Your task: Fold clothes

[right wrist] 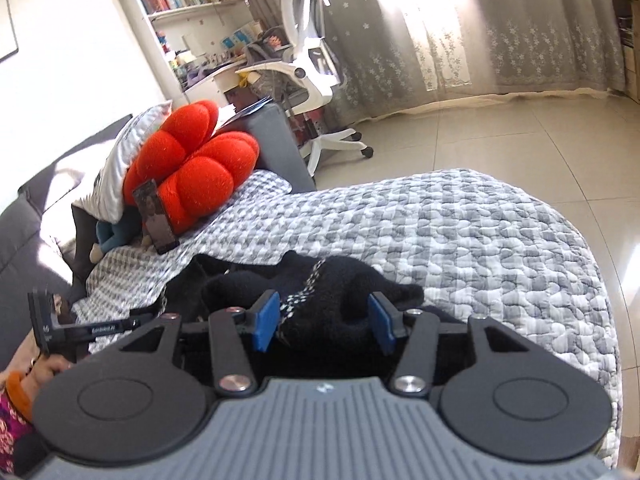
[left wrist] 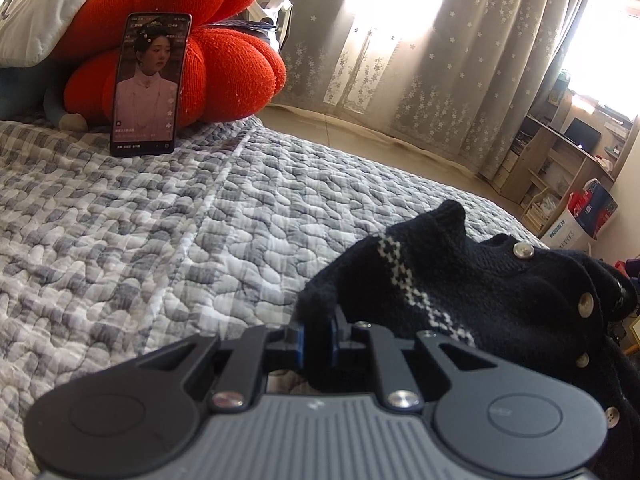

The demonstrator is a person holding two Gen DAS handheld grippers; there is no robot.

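A black knitted cardigan [left wrist: 480,292] lies bunched on the bed [left wrist: 160,240], which wears a grey-and-white checked quilt. The knit has a white patterned stripe running across it and round silvery buttons [left wrist: 523,249] down one edge; five buttons can be counted in the left wrist view. In that view the cardigan sits at about four o'clock, heaped and creased, one corner standing up in a peak.

The left tool [left wrist: 317,330] points down at a slant toward the quilt, its blue pads nearly together and pinching a fold of the black knit at the heap's near edge. The right tool [right wrist: 323,322] also slants downward; its two blue pads stand well apart, with a lump of the cardigan [right wrist: 320,300] lying between them. The left pad is against the wool, the right pad looks clear of it, so nothing is clamped. At nine o'clock in the right wrist view a hand [right wrist: 52,368] with an orange cuff holds the other tool's handle.

At eleven o'clock on the bed one phone [left wrist: 148,84] stands propped against one red-orange segmented cushion [left wrist: 224,52], with one pale pillow [left wrist: 52,4] behind. One white office chair [right wrist: 308,60] stands by the curtains [left wrist: 440,60].
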